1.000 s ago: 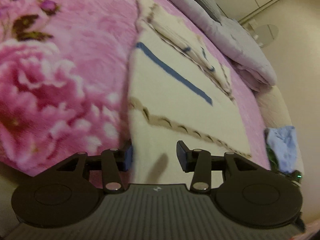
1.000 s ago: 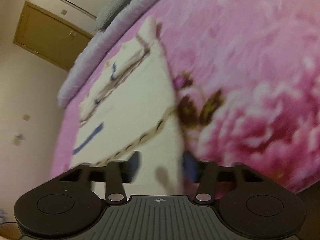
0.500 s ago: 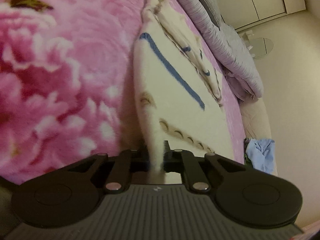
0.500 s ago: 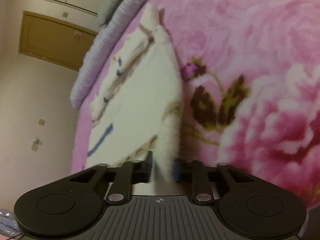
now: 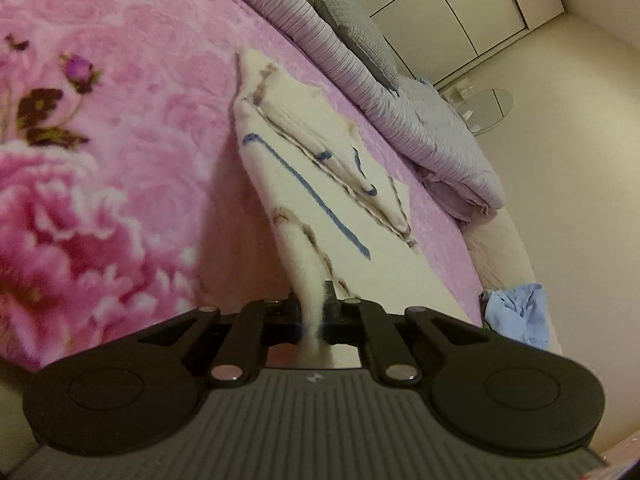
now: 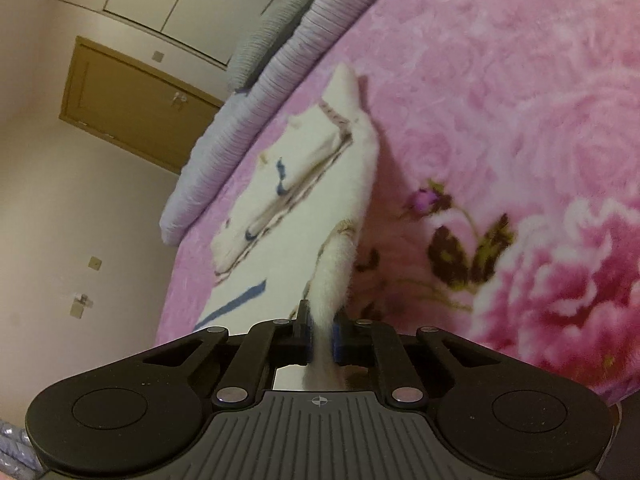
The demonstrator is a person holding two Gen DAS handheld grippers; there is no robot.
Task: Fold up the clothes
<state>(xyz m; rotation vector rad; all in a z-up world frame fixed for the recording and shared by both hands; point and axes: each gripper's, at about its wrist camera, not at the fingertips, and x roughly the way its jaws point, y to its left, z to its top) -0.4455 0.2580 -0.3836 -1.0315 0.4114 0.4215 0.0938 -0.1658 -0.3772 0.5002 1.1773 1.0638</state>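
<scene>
Two grippers are in my views, and each is clamped on the near edge of the same cream garment. My left gripper has its jaws closed tight on a pinched ridge of the fabric, which rises off the bed toward the camera. My right gripper pinches the garment the same way, a fuzzy white fold squeezed between its blue-padded fingers.

The garment lies on a pink plush blanket printed with large roses and dark leaves. It is cream with brown looped trim and a blue stripe running along it. Its far part rests flat on the blanket, with a folded section on top; the near edge is lifted.

Beyond the garment, along the far side of the bed, I see a lilac ribbed quilt rolled into a long bolster, with a grey pillow on it. In the left view, a crumpled blue cloth sits at the bed's pale edge on the right, and a small round glass table stands by cream wardrobe doors. The walls are plain beige. In the right view, a brown wooden door with a metal handle is set in the wall at left, beneath pale cabinets, and some small wall plates show lower down.
</scene>
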